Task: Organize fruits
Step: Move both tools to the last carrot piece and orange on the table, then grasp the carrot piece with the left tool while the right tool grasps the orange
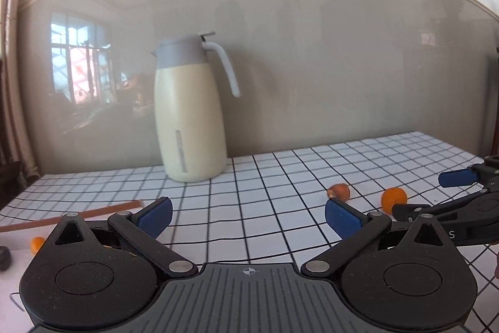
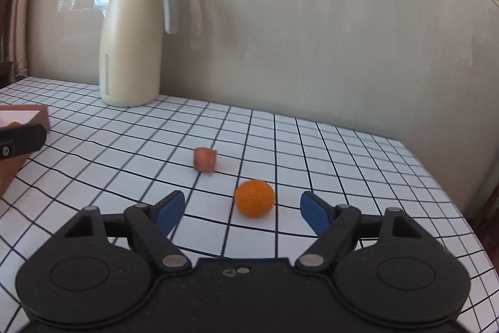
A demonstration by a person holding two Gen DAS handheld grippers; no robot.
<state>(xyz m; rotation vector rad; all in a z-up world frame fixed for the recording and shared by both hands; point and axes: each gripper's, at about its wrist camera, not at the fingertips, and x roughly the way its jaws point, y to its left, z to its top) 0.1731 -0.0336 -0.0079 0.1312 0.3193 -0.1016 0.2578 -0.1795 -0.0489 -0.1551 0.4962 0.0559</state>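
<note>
Right tool (image 2: 242,209): nearest the right wrist camera, blue pads spread apart with nothing gripped; bare cloth shows between them.
Left tool (image 1: 248,217): nearest the left wrist camera, blue pads wide apart and empty, over bare checked cloth.
Orange (image 2: 254,198): small round fruit sitting on the desk just beyond the right tool's pads, lined up with the gap between them, touching neither pad.
Orange from the left view (image 1: 394,199): to the right of the left tool, with the right tool (image 1: 418,192) reaching in from the right edge, one pad behind the fruit and one finger in front of it.
Brown fruit (image 2: 205,158): stubby reddish-brown piece, blurred, lying on the desk a little beyond and left of the orange, apart from it.
Box (image 2: 23,122): brown-walled with a pale inside, at the left edge of the right view, partly hidden by the left tool's black body.
Box contents: a small orange fruit (image 1: 36,243) and a dark round fruit (image 1: 4,258) at the left edge of the left view.
Desk (image 2: 343,164): covered by a white cloth with a black grid.
Thermos jug (image 1: 191,111): cream body, grey lid and handle, upright at the back of the desk near the wall.
</note>
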